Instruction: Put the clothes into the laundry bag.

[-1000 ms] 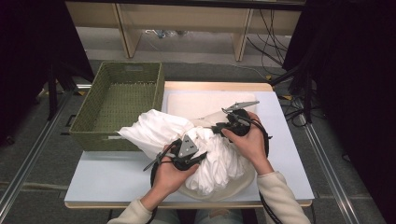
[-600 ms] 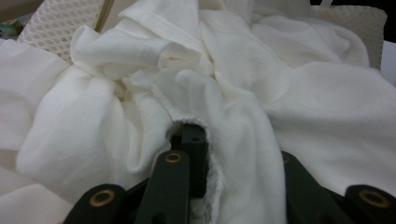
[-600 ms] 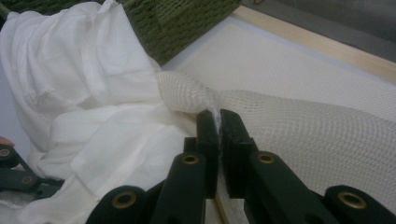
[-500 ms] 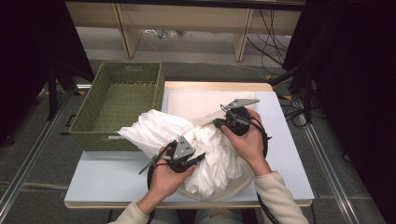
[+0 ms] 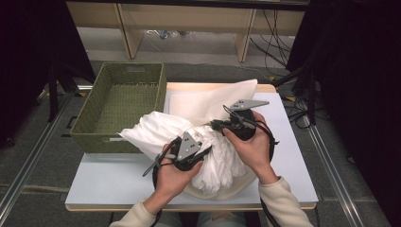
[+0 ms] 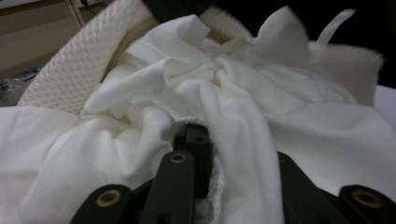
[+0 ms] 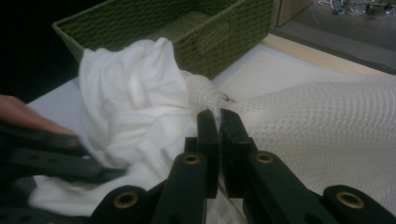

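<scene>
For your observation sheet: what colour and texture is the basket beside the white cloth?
Olive green, woven basket; clearest in the high view.

Both forearms come in from the bottom edge, close together. The left gripper (image 5: 201, 150) sits low, its jaws clamped on white cloth (image 6: 233, 107). The right gripper (image 5: 215, 126) is held higher, its jaws having just closed on mesh (image 7: 317, 126).

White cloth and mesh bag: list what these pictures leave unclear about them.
- High view: the left gripper jaw tips, buried in the white cloth.
- Left gripper view: what the pads pinch, cloth or mesh bag hem; folds cover it.
- Right gripper view: the right gripper clamps mesh; the bag's mouth is cut off by the frame.
- High view: the bag's lower part, under cloth and hands.
</scene>
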`<state>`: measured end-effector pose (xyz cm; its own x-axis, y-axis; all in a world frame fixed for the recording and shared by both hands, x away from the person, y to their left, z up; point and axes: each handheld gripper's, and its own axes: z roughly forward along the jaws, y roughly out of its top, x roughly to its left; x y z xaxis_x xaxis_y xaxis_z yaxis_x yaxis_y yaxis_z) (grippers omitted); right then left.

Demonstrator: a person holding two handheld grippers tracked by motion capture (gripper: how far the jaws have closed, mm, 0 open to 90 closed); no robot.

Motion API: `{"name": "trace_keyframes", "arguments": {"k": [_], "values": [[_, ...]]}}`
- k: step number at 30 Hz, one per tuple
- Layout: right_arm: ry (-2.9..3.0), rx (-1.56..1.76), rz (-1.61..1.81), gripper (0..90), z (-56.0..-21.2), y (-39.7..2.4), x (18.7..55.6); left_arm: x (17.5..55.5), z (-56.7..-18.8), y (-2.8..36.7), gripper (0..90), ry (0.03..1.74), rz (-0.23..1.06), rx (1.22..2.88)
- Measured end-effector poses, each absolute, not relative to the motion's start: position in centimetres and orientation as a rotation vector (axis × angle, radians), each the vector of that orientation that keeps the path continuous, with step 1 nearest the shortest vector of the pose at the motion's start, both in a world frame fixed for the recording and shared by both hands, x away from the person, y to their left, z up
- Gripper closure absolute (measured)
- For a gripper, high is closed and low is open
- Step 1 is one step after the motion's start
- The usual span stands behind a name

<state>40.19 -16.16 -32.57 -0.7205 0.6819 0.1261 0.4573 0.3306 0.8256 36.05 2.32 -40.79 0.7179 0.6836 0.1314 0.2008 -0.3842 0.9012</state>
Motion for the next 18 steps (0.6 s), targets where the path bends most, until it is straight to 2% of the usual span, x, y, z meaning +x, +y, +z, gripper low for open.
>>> {"name": "trace_keyframes", "arguments": {"k": [3, 5, 7, 11, 14, 16, 18], "values": [[2.361, 1.047, 1.356, 88.7, -32.6, -15.9, 40.0, 39.4, -44.4, 1.5, 78.6, 0.742, 0.688, 2.033], [2.38, 1.043, 1.306, 88.7, -33.6, -15.4, 40.4, 40.4, -45.7, 1.5, 75.3, 0.789, 0.623, 2.016], [2.373, 1.074, 1.285, 88.6, -34.2, -15.5, 40.8, 39.9, -45.1, 1.7, 71.8, 0.749, 0.663, 2.009], [2.358, 1.07, 1.304, 88.6, -34.3, -16.0, 41.4, 39.4, -44.6, 2.5, 60.2, 0.734, 0.594, 1.984], [2.353, 1.073, 1.307, 88.5, -34.2, -16.1, 41.2, 38.4, -43.6, 3.7, 47.5, 0.728, 0.535, 1.994], [2.35, 1.073, 1.291, 88.5, -34.1, -16.2, 41.2, 37.3, -42.3, 5.0, 39.1, 0.691, 0.565, 1.993], [2.359, 1.092, 1.296, 88.4, -34.1, -16.1, 41.1, 36.5, -40.6, 6.6, 36.9, 0.67, 0.605, 1.968]]}}
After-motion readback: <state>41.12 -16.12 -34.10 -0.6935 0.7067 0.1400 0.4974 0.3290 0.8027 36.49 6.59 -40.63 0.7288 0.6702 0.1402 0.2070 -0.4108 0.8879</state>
